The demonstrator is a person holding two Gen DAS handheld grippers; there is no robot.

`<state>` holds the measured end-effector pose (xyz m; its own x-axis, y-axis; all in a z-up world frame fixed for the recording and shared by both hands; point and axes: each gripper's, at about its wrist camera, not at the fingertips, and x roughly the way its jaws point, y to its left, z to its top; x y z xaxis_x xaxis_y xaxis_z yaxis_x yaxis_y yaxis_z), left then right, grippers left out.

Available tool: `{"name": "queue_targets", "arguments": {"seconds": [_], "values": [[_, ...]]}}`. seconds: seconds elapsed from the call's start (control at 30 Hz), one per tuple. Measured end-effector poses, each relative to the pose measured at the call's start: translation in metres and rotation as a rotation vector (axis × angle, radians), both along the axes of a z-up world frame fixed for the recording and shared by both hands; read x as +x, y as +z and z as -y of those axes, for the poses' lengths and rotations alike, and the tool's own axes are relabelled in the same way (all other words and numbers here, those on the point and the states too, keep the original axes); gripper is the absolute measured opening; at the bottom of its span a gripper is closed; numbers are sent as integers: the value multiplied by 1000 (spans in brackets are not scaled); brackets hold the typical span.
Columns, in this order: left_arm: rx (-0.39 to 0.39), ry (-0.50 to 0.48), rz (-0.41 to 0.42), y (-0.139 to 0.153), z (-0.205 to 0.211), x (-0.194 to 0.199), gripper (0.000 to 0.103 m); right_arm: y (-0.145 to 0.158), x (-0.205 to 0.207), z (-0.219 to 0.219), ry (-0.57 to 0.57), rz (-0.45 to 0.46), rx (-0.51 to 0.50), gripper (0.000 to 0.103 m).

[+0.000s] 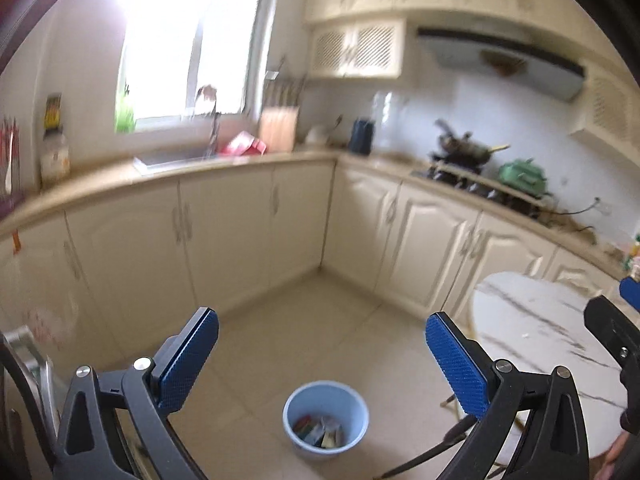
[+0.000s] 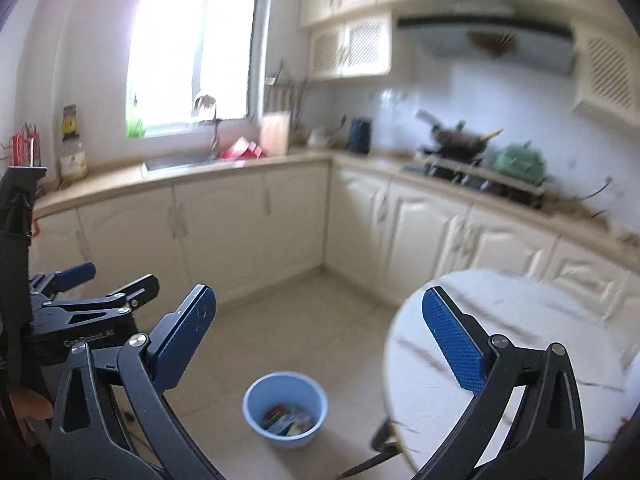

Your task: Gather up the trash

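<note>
The kitchen runs in an L of cream base cabinets (image 1: 240, 220) under a beige countertop (image 1: 248, 158), with a sink (image 1: 172, 158) below the window (image 1: 188, 40) and a gas stove (image 1: 472, 176) carrying a wok (image 1: 468, 148) on the other leg. The tiled floor (image 1: 320, 320) between them shows no loose litter, though both views are blurred and small scraps would be hard to make out.

A round marble-patterned table (image 2: 500, 320) stands to the right. Its visible top looks bare apart from a pale speck that could be a crumb or simply the stone's pattern; part of it is hidden behind the gripper frames.

The blue trash bin (image 1: 326, 418) sits on the floor near the table's legs, and the trash (image 1: 320, 434) lies inside it as a heap of coloured wrappers or packets at the bottom.

The left gripper (image 1: 322, 356) is held above the floor with its blue pads wide apart and nothing between them. The right gripper (image 2: 318, 340) is the same, spread wide and empty, over the table's edge.

Judging from this, the collecting seems done or nearly so: the rubbish is in the bin, both tools are free, and nothing obvious is left to pick up.
</note>
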<state>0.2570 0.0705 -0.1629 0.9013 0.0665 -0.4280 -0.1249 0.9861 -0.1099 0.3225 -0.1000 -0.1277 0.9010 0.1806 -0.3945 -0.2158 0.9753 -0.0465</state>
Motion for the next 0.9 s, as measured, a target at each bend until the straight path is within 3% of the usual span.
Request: {"name": "queue_targets", "arguments": {"seconds": [0.3,0.53,0.77,0.9], "values": [[50,-19,208,-41,66,-122,102,45,-87,37,-77,92,24,103],[118,-50,288,-84,94,-218,102,64,-135,50,-108,159,41,103],[155,-79,344,-93,95,-274,102,70,-154,66,-157,183,51,103],[152,-85,344,-96,90,-284,102,72,-160,70,-175,199,46,103]]}}
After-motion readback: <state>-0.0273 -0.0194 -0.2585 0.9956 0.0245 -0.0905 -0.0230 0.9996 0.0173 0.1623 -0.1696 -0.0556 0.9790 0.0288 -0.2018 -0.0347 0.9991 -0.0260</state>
